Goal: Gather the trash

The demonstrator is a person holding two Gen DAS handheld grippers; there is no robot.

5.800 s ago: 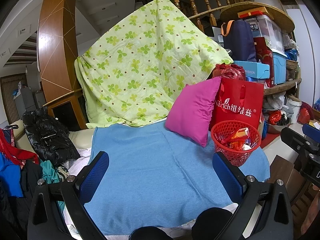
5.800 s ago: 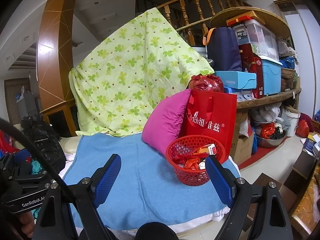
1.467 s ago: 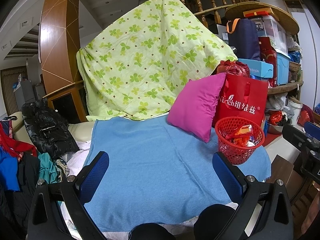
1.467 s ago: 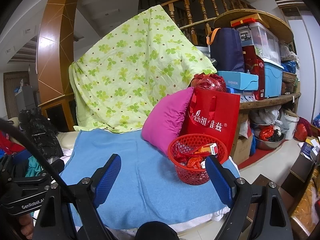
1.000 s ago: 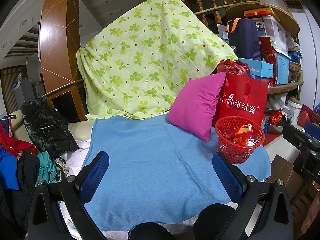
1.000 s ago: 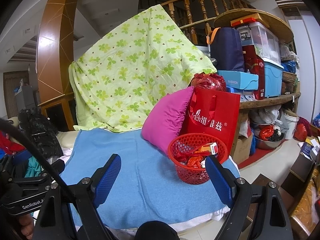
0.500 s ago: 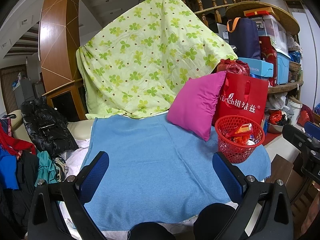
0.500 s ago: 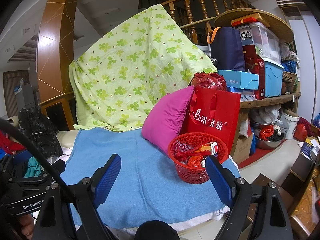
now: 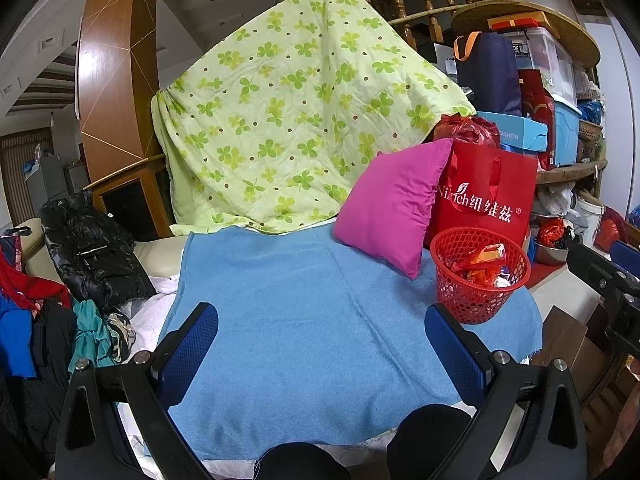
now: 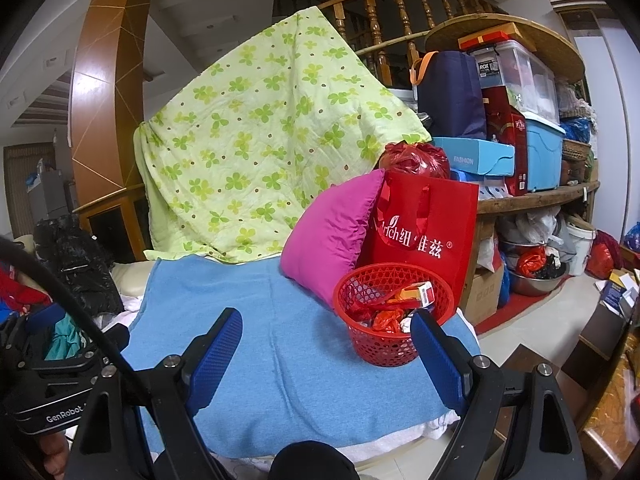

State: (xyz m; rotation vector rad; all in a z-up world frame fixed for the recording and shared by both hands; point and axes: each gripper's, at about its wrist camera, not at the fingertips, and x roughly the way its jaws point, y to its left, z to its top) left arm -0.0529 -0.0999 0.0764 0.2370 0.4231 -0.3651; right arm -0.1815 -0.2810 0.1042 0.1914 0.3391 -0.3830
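Observation:
A red mesh basket [image 9: 476, 300] [image 10: 384, 350] stands at the right end of a blue towel [image 9: 304, 308] [image 10: 280, 344]. It holds red and orange wrappers [image 9: 478, 266] [image 10: 384, 316] and a small box [image 10: 420, 292]. My left gripper [image 9: 320, 344] is open and empty, held back over the towel's near edge, left of the basket. My right gripper [image 10: 326, 344] is open and empty, its right finger just in front of the basket. No loose trash shows on the towel.
A magenta pillow [image 9: 392, 204] and a red paper bag [image 9: 488, 200] stand behind the basket. A green clover quilt [image 9: 296, 120] hangs at the back. Clothes [image 9: 80, 256] pile at the left. Shelves with boxes [image 10: 532, 148] and floor clutter [image 10: 540, 264] are at the right.
Almost nothing has changed. Both grippers have stayed open and empty, with only a slight drift of the views.

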